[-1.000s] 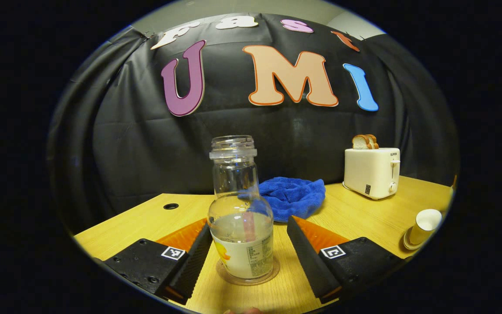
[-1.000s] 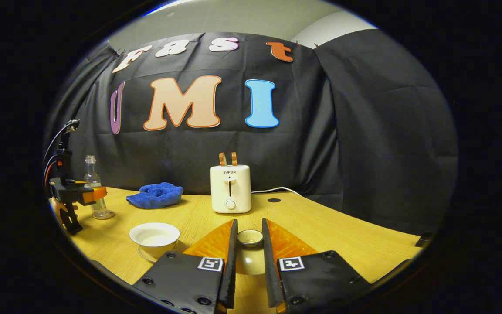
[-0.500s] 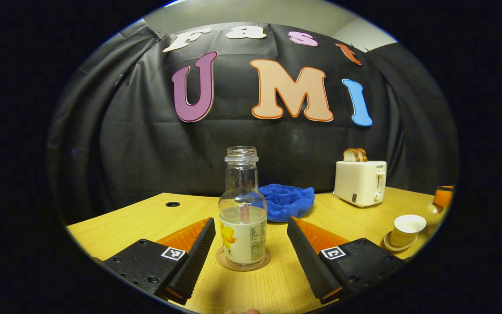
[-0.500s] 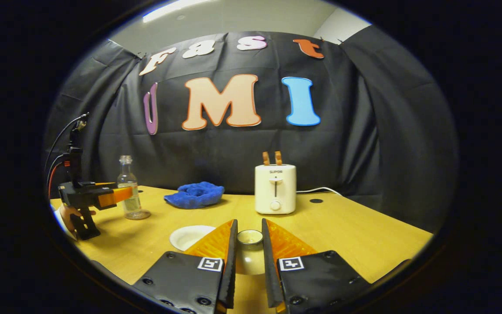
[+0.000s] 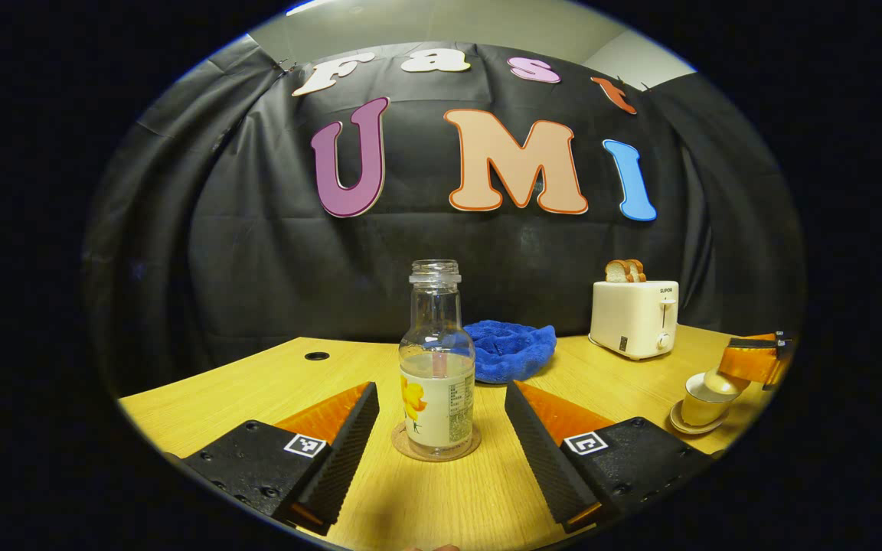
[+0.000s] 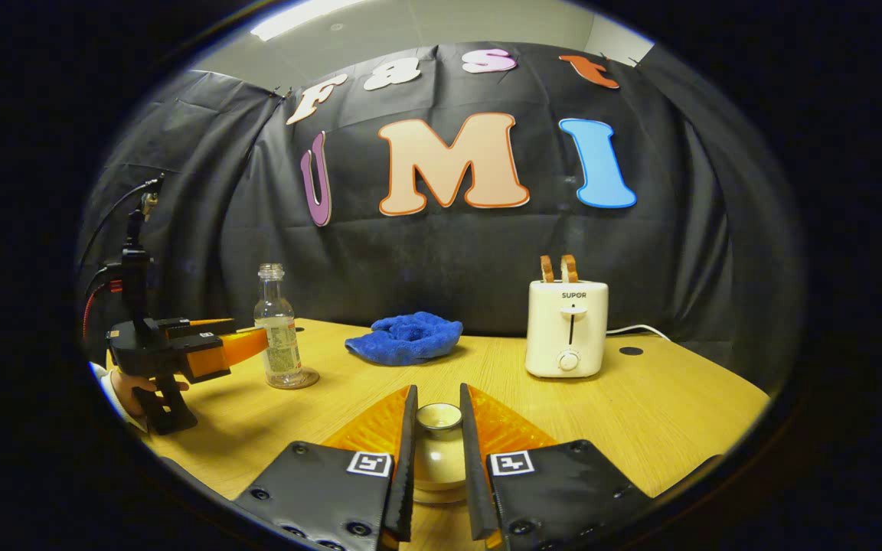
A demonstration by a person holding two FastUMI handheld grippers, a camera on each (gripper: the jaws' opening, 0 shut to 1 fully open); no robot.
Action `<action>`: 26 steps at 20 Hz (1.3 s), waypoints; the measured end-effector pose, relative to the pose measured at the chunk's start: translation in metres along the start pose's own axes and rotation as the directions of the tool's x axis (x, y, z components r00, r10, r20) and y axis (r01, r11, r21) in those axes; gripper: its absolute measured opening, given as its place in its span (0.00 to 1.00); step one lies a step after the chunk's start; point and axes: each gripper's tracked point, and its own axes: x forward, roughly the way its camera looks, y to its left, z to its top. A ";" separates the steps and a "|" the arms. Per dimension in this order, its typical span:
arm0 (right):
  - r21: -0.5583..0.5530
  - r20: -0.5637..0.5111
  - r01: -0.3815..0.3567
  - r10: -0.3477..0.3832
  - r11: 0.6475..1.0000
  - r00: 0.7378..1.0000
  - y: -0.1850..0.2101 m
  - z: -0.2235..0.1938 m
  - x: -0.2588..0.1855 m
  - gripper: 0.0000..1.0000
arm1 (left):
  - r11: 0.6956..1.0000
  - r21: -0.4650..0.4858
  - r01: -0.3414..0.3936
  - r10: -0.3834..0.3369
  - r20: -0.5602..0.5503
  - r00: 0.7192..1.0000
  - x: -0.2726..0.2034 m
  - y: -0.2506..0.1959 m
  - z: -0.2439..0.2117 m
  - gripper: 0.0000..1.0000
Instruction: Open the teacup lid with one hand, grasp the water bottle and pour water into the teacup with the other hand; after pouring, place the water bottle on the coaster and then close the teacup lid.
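Observation:
The clear water bottle (image 5: 437,383), uncapped and part full, stands upright on the round coaster (image 5: 410,451). My left gripper (image 5: 441,389) is open, its fingers on either side of the bottle and apart from it. At the far right the white teacup (image 5: 695,409) sits on its saucer, with the lid (image 5: 717,380) at its rim under the right gripper (image 5: 751,360). In the right gripper view my right gripper (image 6: 438,405) is shut on the lid (image 6: 439,459) by its knob. I cannot tell whether the lid rests fully on the cup. The bottle (image 6: 279,337) and the left gripper (image 6: 181,352) show at the left.
A blue cloth (image 5: 510,350) lies behind the bottle near the wall. A white toaster (image 5: 634,317) with bread slices stands at the back right, its cable trailing behind. The wooden table (image 6: 640,398) has a round hole (image 5: 317,356) at the back left.
The left gripper has drawn back from the bottle, which stays on the coaster. The right gripper has carried the lid sideways from beside the teacup to over it.

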 end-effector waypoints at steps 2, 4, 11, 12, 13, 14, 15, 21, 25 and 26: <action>-0.022 -0.033 0.003 -0.004 1.000 0.999 0.003 -0.004 0.004 0.33 | 1.000 -0.001 0.009 -0.009 -0.001 1.000 0.000 -0.001 0.000 0.96; -0.035 -0.044 0.013 -0.015 0.999 0.999 0.002 -0.005 0.005 0.33 | 1.000 -0.001 0.013 -0.013 0.000 1.000 0.000 -0.001 0.000 0.96; 0.006 -0.058 0.037 -0.036 0.999 0.998 -0.005 -0.007 0.005 0.35 | 1.000 -0.001 0.017 -0.017 -0.001 1.000 0.001 -0.002 0.000 0.96; 0.008 -0.054 0.032 -0.032 0.999 0.998 -0.005 -0.006 0.004 0.36 | 1.000 -0.001 0.018 -0.018 0.000 1.000 0.001 -0.002 0.000 0.96; 0.008 -0.046 0.031 -0.031 0.999 0.998 -0.004 -0.005 0.003 0.35 | 1.000 -0.001 0.018 -0.018 0.000 1.000 0.001 -0.001 -0.001 0.96; 0.006 -0.037 0.033 -0.033 0.999 0.999 -0.004 -0.003 0.002 0.38 | 1.000 -0.001 0.018 -0.018 0.000 1.000 0.001 -0.001 0.000 0.96; 0.007 -0.029 0.031 -0.030 1.000 0.999 -0.004 -0.003 0.002 0.41 | 1.000 -0.001 0.018 -0.018 0.000 1.000 0.001 -0.002 0.000 0.96; 0.016 0.067 0.057 -0.058 0.998 0.996 -0.010 0.012 -0.010 0.75 | 1.000 -0.002 0.017 -0.017 0.001 1.000 0.001 -0.002 -0.001 0.96; 0.020 0.084 0.137 -0.138 0.990 0.987 -0.028 0.014 -0.015 0.87 | 1.000 -0.001 0.011 -0.011 0.001 1.000 0.001 0.000 0.000 0.96; 0.021 0.084 0.162 -0.163 0.987 0.983 -0.034 0.014 -0.018 0.94 | 1.000 -0.001 0.009 -0.009 0.001 1.000 0.001 0.000 0.000 0.96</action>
